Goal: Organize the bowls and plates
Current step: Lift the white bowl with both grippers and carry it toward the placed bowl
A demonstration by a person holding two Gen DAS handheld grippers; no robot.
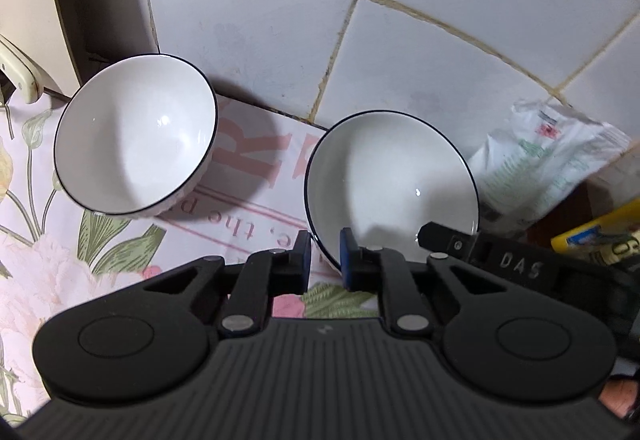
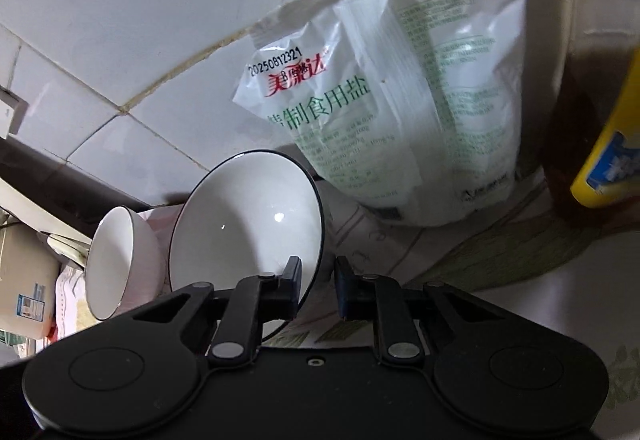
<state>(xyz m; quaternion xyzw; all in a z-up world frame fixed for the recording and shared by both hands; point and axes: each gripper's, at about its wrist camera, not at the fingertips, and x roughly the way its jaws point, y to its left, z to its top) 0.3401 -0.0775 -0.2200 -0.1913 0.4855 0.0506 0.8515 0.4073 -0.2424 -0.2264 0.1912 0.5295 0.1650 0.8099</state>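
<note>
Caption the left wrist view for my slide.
Left gripper clamped on near bowl; second bowl beside it on floral cloth.

2 bowls on tablecloth [image 1: 48,240], deep bowl [image 1: 136,136] left, shallow bowl [image 1: 392,184] right, salt bag [image 1: 548,164] further right

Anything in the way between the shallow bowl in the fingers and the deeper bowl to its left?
Nothing visible. Only bare printed cloth lies between the shallow bowl and the deeper bowl; the salt bag stands on the other side.
</note>
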